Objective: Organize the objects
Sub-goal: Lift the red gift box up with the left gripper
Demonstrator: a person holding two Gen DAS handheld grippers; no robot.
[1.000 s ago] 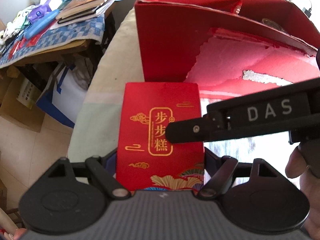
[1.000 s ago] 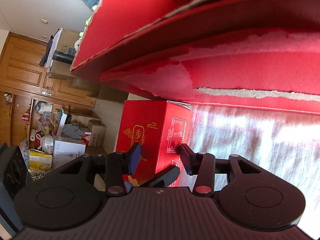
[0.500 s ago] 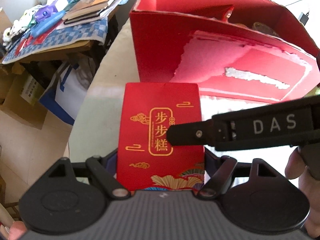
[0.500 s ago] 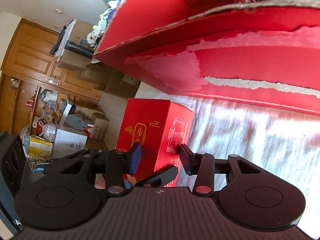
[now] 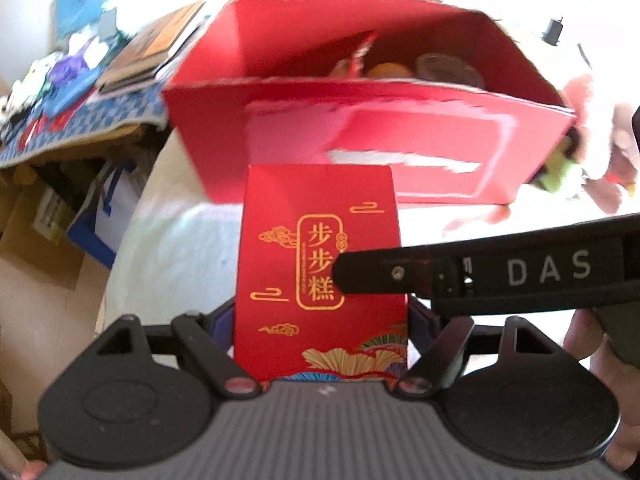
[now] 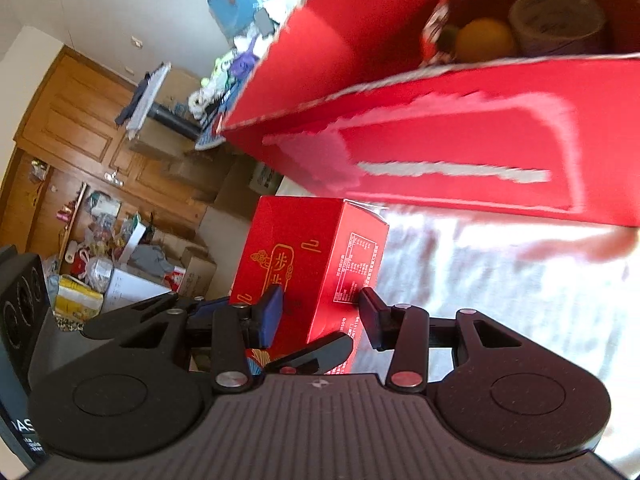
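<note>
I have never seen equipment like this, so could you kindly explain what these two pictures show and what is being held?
No robot here: a person holds a two-finger gripper in each hand, and each carries a wide-angle camera looking along its fingers. One picture comes from the left gripper, the other from the right gripper. Both clamp the same small red box with gold lettering, the left across its width, the right from its side. Beyond it, on a pale cloth, stands a large open red box. An orange fruit and a round tin lie in it.
</note>
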